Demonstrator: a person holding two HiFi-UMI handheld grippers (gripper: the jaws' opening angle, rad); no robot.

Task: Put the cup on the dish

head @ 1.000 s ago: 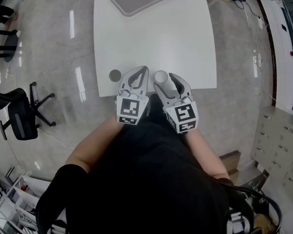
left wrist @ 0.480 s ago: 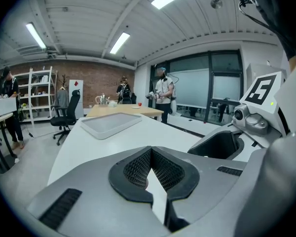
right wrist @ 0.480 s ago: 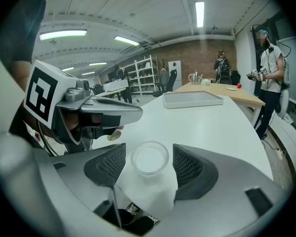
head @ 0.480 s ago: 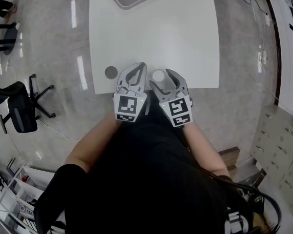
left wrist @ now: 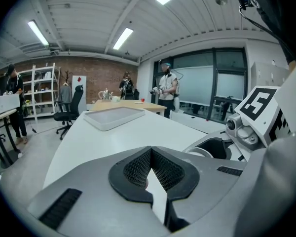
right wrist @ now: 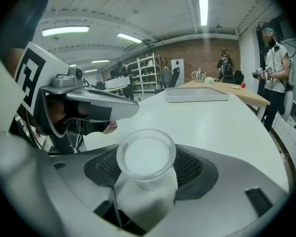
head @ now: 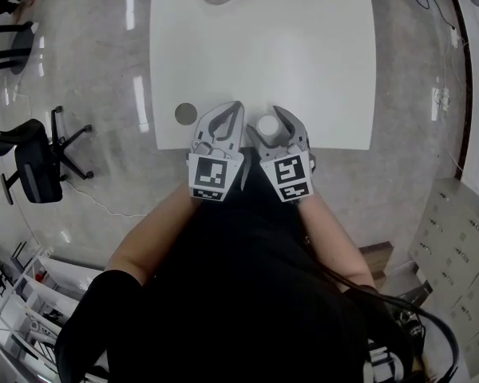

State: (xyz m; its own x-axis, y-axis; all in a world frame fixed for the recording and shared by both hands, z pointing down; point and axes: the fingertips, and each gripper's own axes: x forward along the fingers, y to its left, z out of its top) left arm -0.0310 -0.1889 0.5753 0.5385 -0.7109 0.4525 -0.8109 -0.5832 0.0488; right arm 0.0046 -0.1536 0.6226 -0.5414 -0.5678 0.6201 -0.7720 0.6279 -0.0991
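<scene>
Cup (right wrist: 146,156) of frosted white plastic, round-rimmed and narrowing towards its base, stood upright between the fingers of the right gripper (head: 269,120) at the near edge of the table (head: 303,54). Those fingers (right wrist: 190,167), grey shells lined with dark honeycomb mesh, had just been opening and were spread wide to either side of the cup. No view showed the pads clearly pressing on it, and I could not tell whether its base rested on the tabletop.

Just beside it on the left, the left gripper (left wrist: 150,152) had its mesh-lined fingers (left wrist: 133,169) brought together, tips touching, with nothing between them. Each gripper carried a cube with black-and-white square markers (head: 211,178) at its rear.

The table was smooth, matt white, with rounded corners. A small round grey dish (head: 186,113), flat and thin-rimmed, lay near the front left corner, a little apart from the left gripper. At the far end lay a shallow rectangular tray (left wrist: 113,116) with rounded corners, a pale rim and a grey textured bed, well apart from the cup
</scene>
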